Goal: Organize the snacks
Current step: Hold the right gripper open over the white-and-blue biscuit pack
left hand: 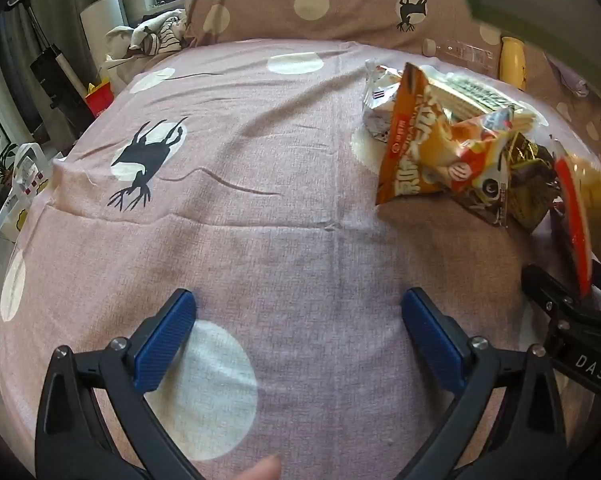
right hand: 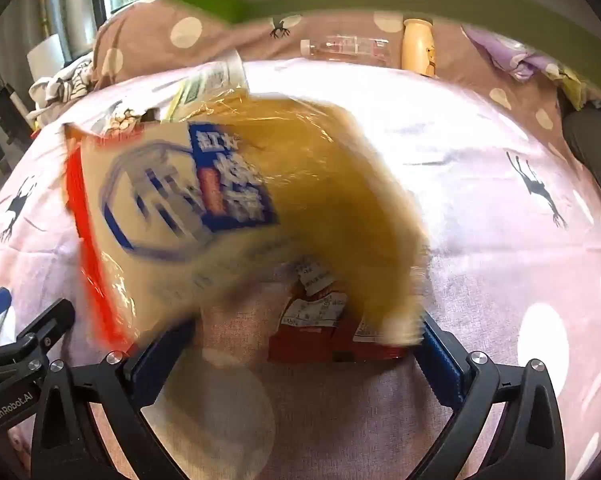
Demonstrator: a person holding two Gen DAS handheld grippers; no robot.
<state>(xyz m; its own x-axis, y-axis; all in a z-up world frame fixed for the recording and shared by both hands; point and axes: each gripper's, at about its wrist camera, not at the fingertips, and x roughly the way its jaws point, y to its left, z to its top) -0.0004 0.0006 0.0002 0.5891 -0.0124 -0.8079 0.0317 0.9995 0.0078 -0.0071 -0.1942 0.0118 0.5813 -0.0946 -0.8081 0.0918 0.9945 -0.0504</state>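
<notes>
A pink bedsheet with white dots and black deer prints (left hand: 260, 168) covers the bed, with a matching brown pillow (left hand: 320, 4) at its head and a window behind.

The left gripper (left hand: 299, 308) hangs over bare sheet, its blue-padded jaws spread wide with nothing between them. Off to its right lies a heap of snack packets (left hand: 452, 136): an orange crinkly bag on top, its long axis running from the near edge of the heap up toward the pillow, a white wrapper behind it and a dark gold-foil one below. The right gripper's black frame shows at the right edge of this view.

From the right wrist, a large tan plastic bag with a red edge and a blue label (right hand: 228, 208) fills the middle, blurred. Its long axis slants from upper left to lower right, red edge to the left. It sits just in front of and partly over the right gripper (right hand: 306, 332), whose jaws stand fully apart; whether the pads touch it I cannot tell. Beneath it lies a small red packet with white labels (right hand: 320, 328) between the jaws. Only this view shows a clear plastic bottle (right hand: 346, 48) lying beside a yellow bottle (right hand: 418, 46) clearly.
</notes>
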